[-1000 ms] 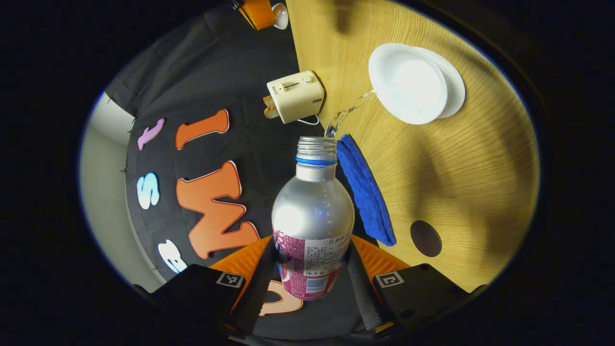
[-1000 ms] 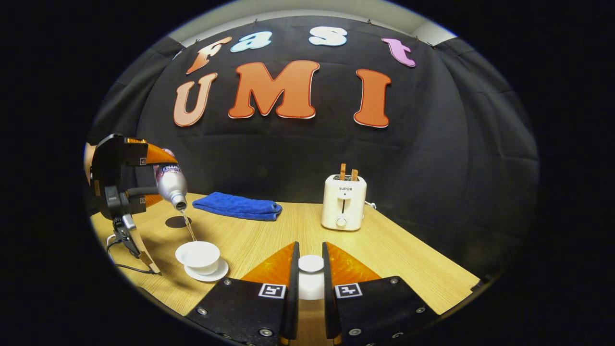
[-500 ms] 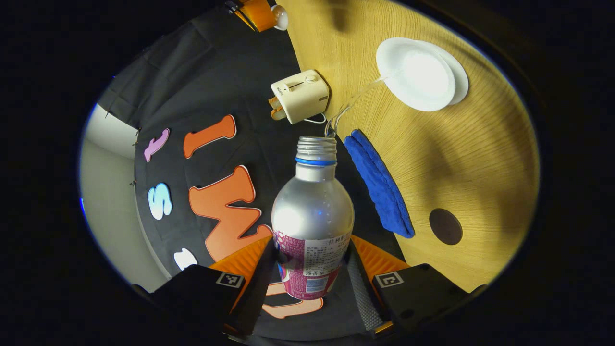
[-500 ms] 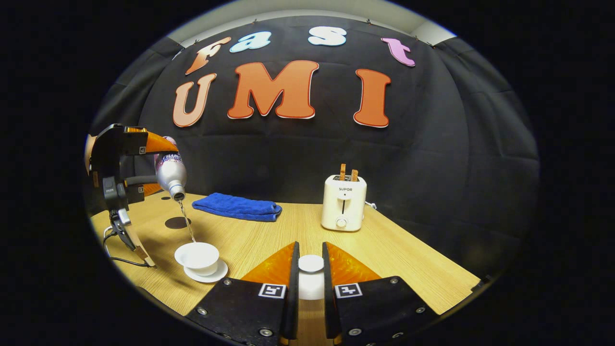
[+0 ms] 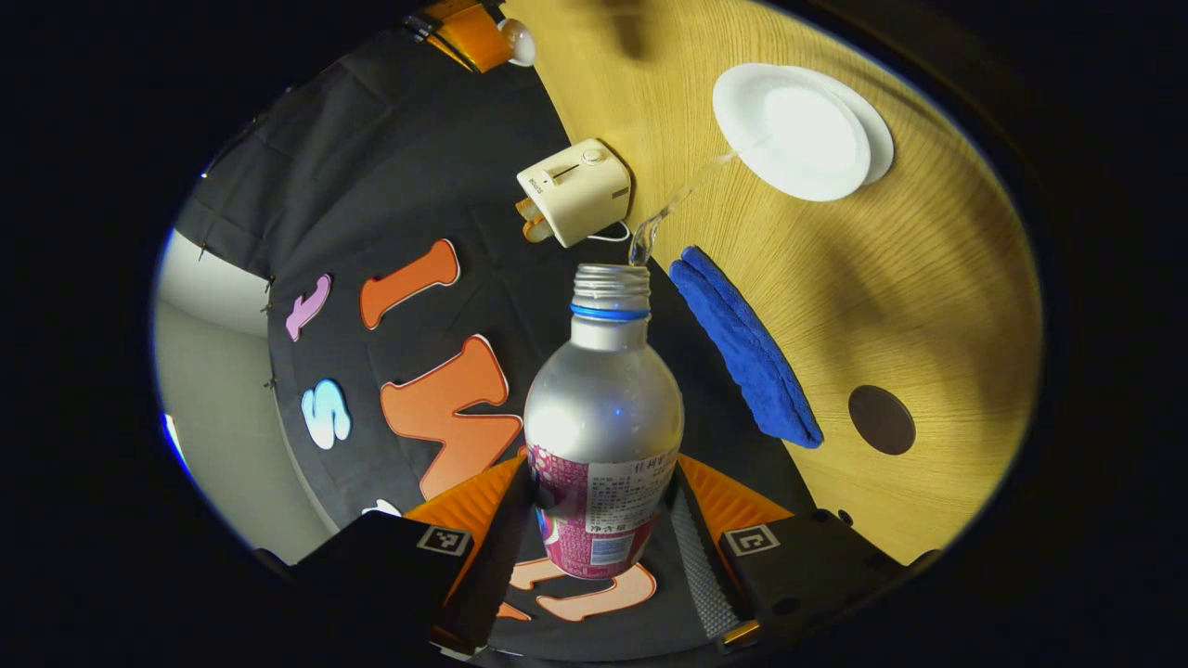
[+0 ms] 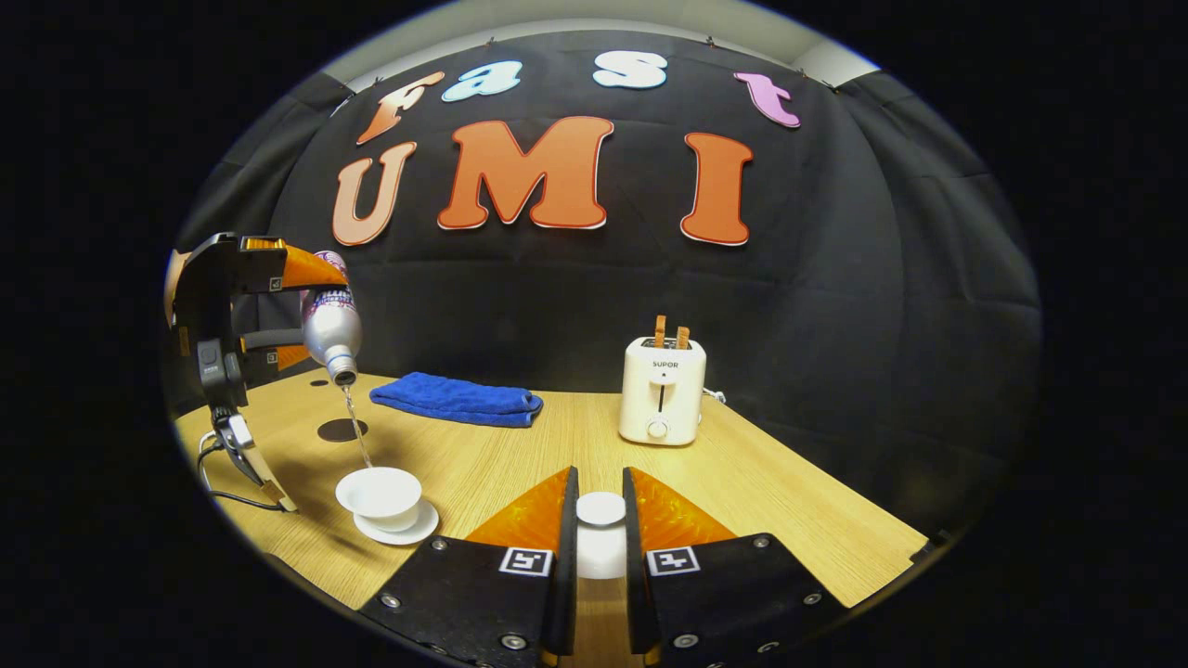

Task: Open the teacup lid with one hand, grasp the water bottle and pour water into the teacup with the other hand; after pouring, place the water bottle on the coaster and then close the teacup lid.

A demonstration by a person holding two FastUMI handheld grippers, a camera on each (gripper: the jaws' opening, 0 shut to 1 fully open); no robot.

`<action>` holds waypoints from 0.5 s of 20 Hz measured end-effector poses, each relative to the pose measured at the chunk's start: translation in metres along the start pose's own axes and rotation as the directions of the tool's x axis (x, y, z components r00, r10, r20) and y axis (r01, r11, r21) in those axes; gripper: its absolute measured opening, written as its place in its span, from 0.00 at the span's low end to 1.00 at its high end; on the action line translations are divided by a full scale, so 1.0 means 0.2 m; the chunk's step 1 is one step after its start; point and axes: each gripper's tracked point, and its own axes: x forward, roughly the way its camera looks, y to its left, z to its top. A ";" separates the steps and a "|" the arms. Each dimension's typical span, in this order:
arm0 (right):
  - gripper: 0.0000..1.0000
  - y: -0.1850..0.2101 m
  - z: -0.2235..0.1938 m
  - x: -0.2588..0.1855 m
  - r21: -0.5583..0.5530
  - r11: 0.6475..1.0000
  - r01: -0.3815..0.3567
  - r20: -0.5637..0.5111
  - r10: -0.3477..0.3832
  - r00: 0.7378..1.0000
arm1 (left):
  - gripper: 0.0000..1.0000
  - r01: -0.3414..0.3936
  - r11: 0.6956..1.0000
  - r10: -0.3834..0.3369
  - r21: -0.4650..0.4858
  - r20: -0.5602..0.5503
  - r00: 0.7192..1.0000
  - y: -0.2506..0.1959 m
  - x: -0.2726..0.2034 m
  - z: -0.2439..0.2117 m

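My left gripper [image 5: 601,547] is shut on the silver water bottle [image 5: 604,417], which is tipped neck-down above the table. A thin stream of water [image 5: 682,197] runs from its open mouth into the white teacup [image 5: 792,131] on its saucer. In the right gripper view the same bottle [image 6: 331,329] pours into the teacup [image 6: 379,492] at the left. My right gripper [image 6: 600,533] is shut on the white teacup lid [image 6: 600,509], held off to the right of the cup. The dark round coaster [image 5: 881,419] lies bare on the table beyond the cup.
A folded blue cloth [image 6: 457,399] lies at the back of the wooden table [image 6: 789,520]. A cream toaster [image 6: 660,401] with two slices in it stands at the back right. A cable [image 6: 227,496] trails from the left gripper near the table's left edge.
The left gripper has risen slightly and tipped the bottle steeper, water still flowing into the cup. The right gripper and lid have stayed put.
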 end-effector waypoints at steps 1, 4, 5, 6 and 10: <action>0.23 0.00 0.00 0.00 0.001 1.000 0.002 0.000 -0.002 1.000 | 0.84 0.000 1.000 0.000 0.011 0.000 1.000 0.00 0.00 0.00; 0.23 0.00 0.00 0.00 -0.003 1.000 0.001 -0.004 -0.001 1.000 | 0.81 0.006 0.999 -0.006 0.031 0.005 1.000 -0.04 0.00 0.01; 0.23 0.00 -0.01 0.00 -0.004 1.000 -0.003 -0.006 0.003 1.000 | 0.82 0.008 0.999 -0.009 0.037 0.007 1.000 -0.05 0.00 0.01; 0.23 0.00 0.00 0.00 -0.003 1.000 -0.002 -0.005 0.002 1.000 | 0.81 0.010 0.999 -0.010 0.042 0.008 1.000 -0.06 0.00 0.02; 0.23 0.00 0.00 0.00 -0.008 1.000 -0.012 -0.007 0.012 1.000 | 0.83 -0.009 0.999 0.008 0.049 0.021 1.000 -0.05 0.00 0.05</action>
